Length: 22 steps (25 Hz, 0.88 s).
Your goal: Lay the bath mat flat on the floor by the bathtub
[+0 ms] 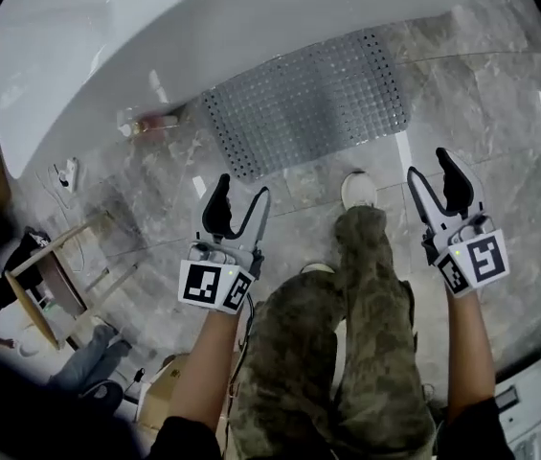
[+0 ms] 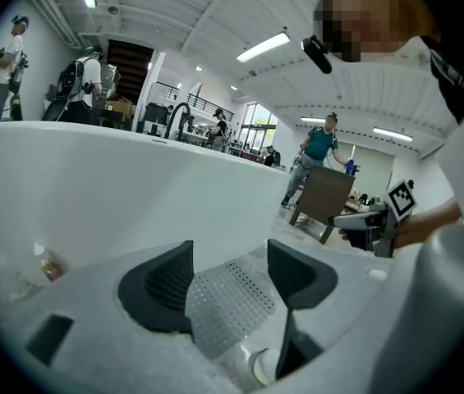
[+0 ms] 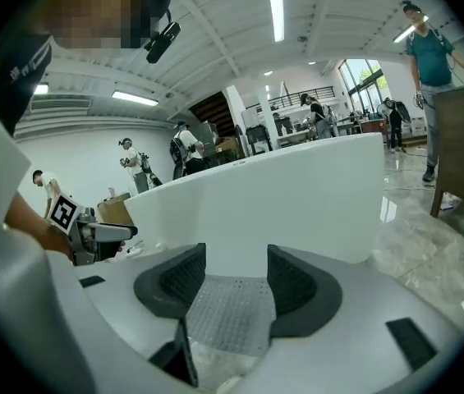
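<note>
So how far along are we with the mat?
Done: the bath mat lies spread flat on the floor beside the bathtub. In hand: nothing; the left gripper and right gripper are open and empty, above it. Left: apparently nothing.

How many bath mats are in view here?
1. The grey bath mat lies flat on the floor beside the white bathtub; another could be hidden beyond the tub.

bathtub (image 1: pixel 107 46) blocks ahead, bare floor (image 1: pixel 505 94) right, stool (image 1: pixel 45 281) left
</note>
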Each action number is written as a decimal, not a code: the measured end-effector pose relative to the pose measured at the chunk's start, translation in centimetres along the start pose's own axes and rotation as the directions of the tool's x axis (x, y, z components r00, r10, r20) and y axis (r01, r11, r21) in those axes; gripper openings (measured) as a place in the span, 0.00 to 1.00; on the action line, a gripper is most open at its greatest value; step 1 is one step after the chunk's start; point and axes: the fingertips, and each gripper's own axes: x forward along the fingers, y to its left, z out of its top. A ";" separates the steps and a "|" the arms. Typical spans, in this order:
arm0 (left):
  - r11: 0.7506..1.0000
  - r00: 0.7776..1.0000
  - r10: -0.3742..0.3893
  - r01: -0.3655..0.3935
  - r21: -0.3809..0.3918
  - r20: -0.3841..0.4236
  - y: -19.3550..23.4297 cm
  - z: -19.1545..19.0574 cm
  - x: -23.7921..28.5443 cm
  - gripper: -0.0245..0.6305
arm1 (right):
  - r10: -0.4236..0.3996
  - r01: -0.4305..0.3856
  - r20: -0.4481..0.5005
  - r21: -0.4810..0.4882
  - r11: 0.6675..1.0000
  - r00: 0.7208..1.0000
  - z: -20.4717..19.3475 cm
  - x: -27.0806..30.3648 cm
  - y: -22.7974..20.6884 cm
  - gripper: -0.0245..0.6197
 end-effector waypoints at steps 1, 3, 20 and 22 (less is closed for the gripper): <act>1.000 1.000 -0.001 0.001 -0.018 0.004 -1.3 1.4 -1.8 0.48 | -0.016 0.016 0.001 0.012 1.000 1.000 1.3 -1.7 0.8 0.38; 0.999 1.000 -0.007 0.007 -0.047 0.005 -3.9 3.9 -5.9 0.47 | -0.051 0.051 0.010 0.039 0.998 0.999 4.2 -5.3 2.8 0.38; 0.969 0.992 0.058 -0.028 -0.246 0.115 -23.0 19.1 -37.4 0.13 | 0.065 -0.067 -0.085 -0.027 0.997 0.994 20.1 -33.2 26.7 0.24; 0.976 0.988 0.054 -0.022 -0.218 0.144 -24.6 20.8 -38.9 0.09 | 0.061 -0.063 -0.041 -0.044 0.997 0.997 22.8 -35.7 25.8 0.17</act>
